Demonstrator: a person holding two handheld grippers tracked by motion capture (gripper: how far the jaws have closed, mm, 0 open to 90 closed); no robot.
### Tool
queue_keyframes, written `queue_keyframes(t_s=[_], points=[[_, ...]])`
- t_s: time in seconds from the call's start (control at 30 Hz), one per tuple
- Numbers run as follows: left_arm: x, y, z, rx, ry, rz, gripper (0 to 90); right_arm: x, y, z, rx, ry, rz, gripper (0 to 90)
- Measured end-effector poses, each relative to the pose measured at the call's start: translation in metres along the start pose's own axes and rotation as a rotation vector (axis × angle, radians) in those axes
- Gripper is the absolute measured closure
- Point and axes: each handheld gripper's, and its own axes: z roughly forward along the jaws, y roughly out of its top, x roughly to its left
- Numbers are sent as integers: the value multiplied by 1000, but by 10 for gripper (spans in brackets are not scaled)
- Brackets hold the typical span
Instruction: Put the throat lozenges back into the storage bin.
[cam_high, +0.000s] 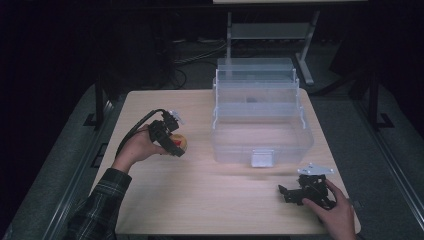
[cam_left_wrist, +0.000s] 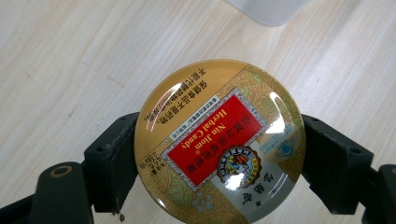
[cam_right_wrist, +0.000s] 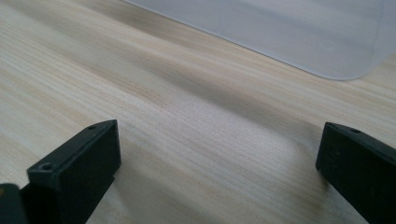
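Observation:
A round gold and red candy tin (cam_left_wrist: 219, 142) labelled "Herbal Candy" sits between the jaws of my left gripper (cam_left_wrist: 219, 154), which is shut on its rim. In the high view the tin (cam_high: 181, 143) is held just above the wooden table, left of a clear plastic tiered box (cam_high: 260, 120). My left gripper (cam_high: 175, 142) is in a hand with a plaid sleeve. My right gripper (cam_high: 290, 194) rests low at the table's front right, jaws wide apart with nothing between them. In the right gripper view the gripper (cam_right_wrist: 219, 163) faces bare wood and the box's base (cam_right_wrist: 289, 32).
The clear box (cam_high: 252, 127) stands open at the table's back centre, with stepped trays and a front latch (cam_high: 261, 158). The table (cam_high: 200, 195) ends close to my right gripper at the front right edge. A metal stand (cam_high: 272, 30) is behind the table.

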Motion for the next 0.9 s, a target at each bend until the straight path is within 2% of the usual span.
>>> queue_keyframes(t_s=[0.9], points=[[-8,34,-24,-21,-4,49,195,0,0,0,0,0,0,0]])
